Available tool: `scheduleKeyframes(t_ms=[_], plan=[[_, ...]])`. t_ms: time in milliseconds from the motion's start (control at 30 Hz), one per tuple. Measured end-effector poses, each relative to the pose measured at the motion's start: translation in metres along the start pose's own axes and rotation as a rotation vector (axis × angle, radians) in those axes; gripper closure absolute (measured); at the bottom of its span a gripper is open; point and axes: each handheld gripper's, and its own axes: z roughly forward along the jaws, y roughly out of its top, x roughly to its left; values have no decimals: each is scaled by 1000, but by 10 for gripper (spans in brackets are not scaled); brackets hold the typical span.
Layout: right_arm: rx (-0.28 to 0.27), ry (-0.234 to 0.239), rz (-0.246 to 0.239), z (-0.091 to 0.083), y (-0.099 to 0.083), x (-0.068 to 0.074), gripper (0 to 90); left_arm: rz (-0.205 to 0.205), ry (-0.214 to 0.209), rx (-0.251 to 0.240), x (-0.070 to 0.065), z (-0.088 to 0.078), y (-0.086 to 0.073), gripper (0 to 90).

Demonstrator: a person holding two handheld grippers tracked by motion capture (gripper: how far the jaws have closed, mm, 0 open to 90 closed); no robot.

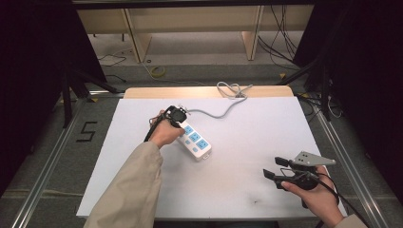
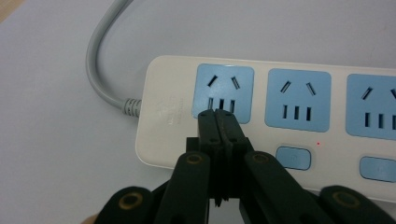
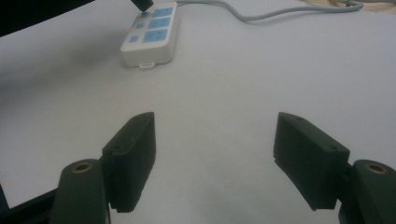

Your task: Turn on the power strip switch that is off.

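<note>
Pressing closed jaws onto the strip's [image 2: 261,109] cord-end socket, the left gripper [image 2: 219,122] works mid-counter [image 1: 247,142]; the strip runs diagonally, well away from the right gripper [image 3: 215,154], idle with jaws open.

The power strip [image 1: 195,140] is lying left of centre on the table [image 1: 247,142], its cord [image 1: 216,113] trailing toward the far edge. The left tongs [image 2: 219,116] are resting on its cord-end socket. The right tongs [image 1: 276,168] are sitting well apart, near the front right.
</note>
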Motion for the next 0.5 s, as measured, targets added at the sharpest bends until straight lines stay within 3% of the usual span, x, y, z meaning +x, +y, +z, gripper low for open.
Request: scheduleKeyframes(t_ms=[500], plan=[[0, 1, 0, 0, 0, 0, 304, -3, -3, 11, -1, 1, 0, 899]])
